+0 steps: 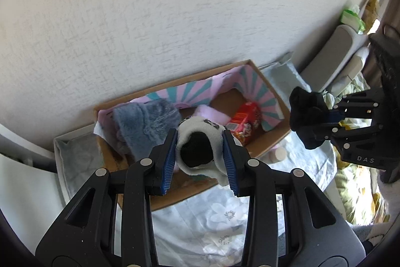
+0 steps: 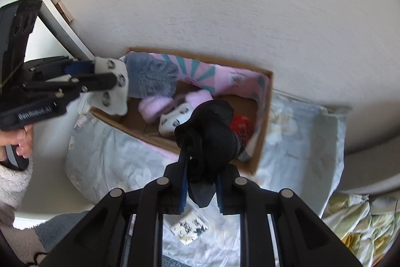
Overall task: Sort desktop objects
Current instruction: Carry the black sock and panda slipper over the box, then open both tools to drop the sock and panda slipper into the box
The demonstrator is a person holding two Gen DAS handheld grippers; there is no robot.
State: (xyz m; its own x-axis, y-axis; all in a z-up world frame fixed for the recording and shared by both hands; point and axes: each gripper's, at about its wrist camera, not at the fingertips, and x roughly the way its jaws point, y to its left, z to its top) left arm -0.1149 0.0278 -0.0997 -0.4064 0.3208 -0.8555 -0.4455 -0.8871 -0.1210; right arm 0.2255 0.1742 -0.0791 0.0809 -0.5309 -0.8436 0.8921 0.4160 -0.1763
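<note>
**Two socks held above the cardboard box**

We take the cardboard box (image 1: 265,142) as our landmark. At its left end lies a grey-blue fluffy cloth (image 1: 146,125). Above the box's near left side, our left gripper (image 1: 200,157) has its jaws pinching a white sock with dark prints (image 1: 200,131). In the middle of the box we see pink fluffy socks (image 2: 155,105) and a second white printed sock (image 2: 175,118); toward its right end, a red packet (image 1: 246,121). Right of the box, our right gripper (image 2: 201,188) has its jaws clamped on a bunched black sock (image 2: 212,137). The box rests on a pale floral cloth (image 1: 200,222).
</note>
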